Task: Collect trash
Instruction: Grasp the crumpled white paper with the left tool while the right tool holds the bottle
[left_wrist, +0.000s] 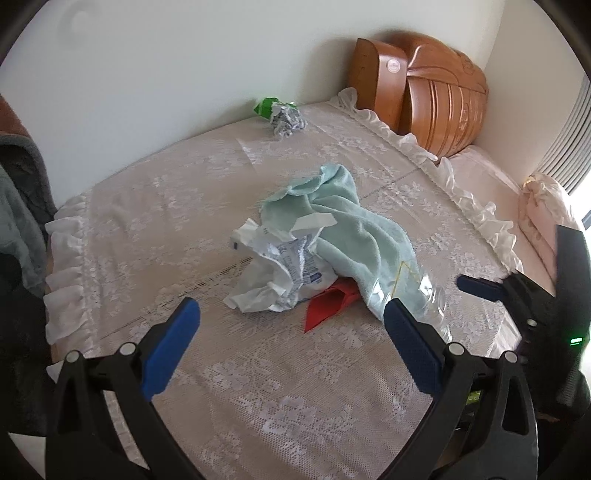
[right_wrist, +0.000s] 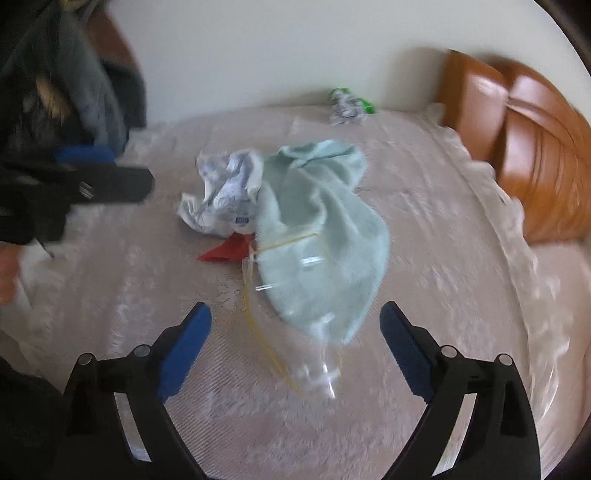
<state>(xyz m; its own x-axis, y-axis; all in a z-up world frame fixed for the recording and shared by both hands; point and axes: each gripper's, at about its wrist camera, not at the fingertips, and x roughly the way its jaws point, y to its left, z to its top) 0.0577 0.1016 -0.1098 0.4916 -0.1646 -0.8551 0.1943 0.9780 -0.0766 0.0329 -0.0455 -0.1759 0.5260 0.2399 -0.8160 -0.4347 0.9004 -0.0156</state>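
Note:
On the lace bedspread (left_wrist: 258, 369) lies a crumpled white printed wrapper (left_wrist: 273, 269), a red paper scrap (left_wrist: 328, 304) and a clear plastic bottle (left_wrist: 417, 291) partly under a mint-green towel (left_wrist: 354, 229). A crumpled silver and green wrapper (left_wrist: 282, 116) lies far back by the wall. My left gripper (left_wrist: 291, 321) is open and empty, just short of the white wrapper. My right gripper (right_wrist: 295, 317) is open and empty, with the bottle's (right_wrist: 317, 369) neck between its fingers. The towel (right_wrist: 317, 229), white wrapper (right_wrist: 225, 192) and red scrap (right_wrist: 225, 251) show beyond it.
A wooden headboard (left_wrist: 428, 96) stands at the back right, with pink pillows (left_wrist: 543, 206) beside it. Dark clothes (right_wrist: 66, 85) hang at the left. The bed's frilled edge (left_wrist: 62, 280) runs along the left. The right gripper shows at the right in the left wrist view (left_wrist: 480, 286).

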